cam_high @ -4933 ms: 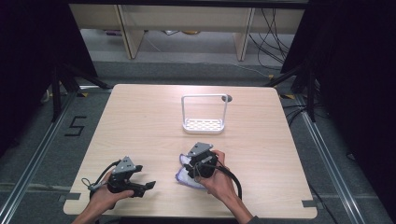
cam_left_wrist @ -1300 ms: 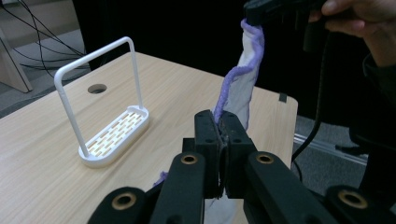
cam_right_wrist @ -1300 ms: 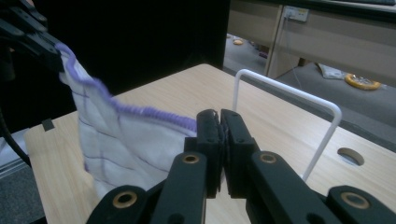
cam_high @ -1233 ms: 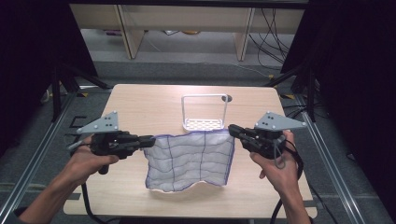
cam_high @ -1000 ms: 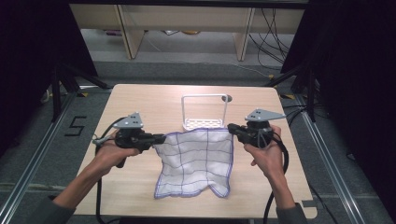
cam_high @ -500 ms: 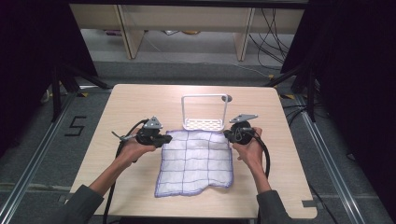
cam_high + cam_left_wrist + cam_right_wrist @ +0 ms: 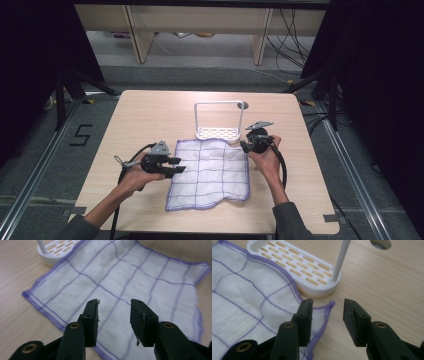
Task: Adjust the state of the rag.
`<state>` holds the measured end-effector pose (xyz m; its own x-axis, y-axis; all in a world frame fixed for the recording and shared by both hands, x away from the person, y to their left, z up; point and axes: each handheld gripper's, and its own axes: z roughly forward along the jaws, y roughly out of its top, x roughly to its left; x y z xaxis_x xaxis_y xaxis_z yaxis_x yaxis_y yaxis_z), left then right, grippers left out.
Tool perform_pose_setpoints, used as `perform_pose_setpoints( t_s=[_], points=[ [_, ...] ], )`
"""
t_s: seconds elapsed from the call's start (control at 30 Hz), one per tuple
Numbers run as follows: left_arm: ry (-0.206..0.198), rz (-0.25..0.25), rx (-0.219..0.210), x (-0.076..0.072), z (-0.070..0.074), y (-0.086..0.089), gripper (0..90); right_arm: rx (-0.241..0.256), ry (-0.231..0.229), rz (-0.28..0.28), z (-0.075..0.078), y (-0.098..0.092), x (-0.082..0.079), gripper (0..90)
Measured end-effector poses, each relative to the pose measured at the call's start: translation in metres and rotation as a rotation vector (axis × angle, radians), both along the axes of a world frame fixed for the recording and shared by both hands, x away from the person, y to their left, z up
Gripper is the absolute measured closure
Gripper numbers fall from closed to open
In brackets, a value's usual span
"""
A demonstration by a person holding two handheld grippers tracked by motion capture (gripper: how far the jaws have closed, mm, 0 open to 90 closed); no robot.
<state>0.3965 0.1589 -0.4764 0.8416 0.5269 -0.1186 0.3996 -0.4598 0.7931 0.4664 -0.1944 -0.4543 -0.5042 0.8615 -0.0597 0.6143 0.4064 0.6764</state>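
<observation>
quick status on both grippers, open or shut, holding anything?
Left gripper: open, holding nothing, jaws over the cloth.
Right gripper: open, holding nothing, at the cloth's corner by the white rack.

From my seat the table [image 7: 150, 115] is evenly lit from above, its surroundings nearly black. Shadows stay faint. Beyond the cloth [image 7: 130, 282], my gripper views soften into blur.

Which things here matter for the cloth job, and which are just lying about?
In the job:
- cloth, spread flat
- left claw, open over it
- right claw, open at its corner

Lying about:
- white rack, cloth edge overlapping its base
- table hole
</observation>
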Motion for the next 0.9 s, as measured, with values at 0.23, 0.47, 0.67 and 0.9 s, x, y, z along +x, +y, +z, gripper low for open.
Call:
perform_pose_setpoints(
  t_s=[0.23,0.47,0.67,0.9],
  points=[
    [0.007,-0.033,-0.027,-0.045,0.001,0.013,43.8,0.064,0.010,0.096,0.024,-0.009,-0.055,48.0],
    [-0.004,-0.001,0.004,-0.069,-0.008,0.022,37.6,0.127,0.023,0.171,0.021,-0.012,-0.109,47.1],
    [-0.023,-0.014,0.037,-0.085,-0.017,0.022,35.4,0.141,0.073,0.213,-0.007,-0.010,-0.151,45.8],
    [-0.052,-0.050,0.086,-0.096,-0.027,0.012,34.8,0.083,0.080,0.252,-0.022,-0.001,-0.161,44.9]
  ],
)
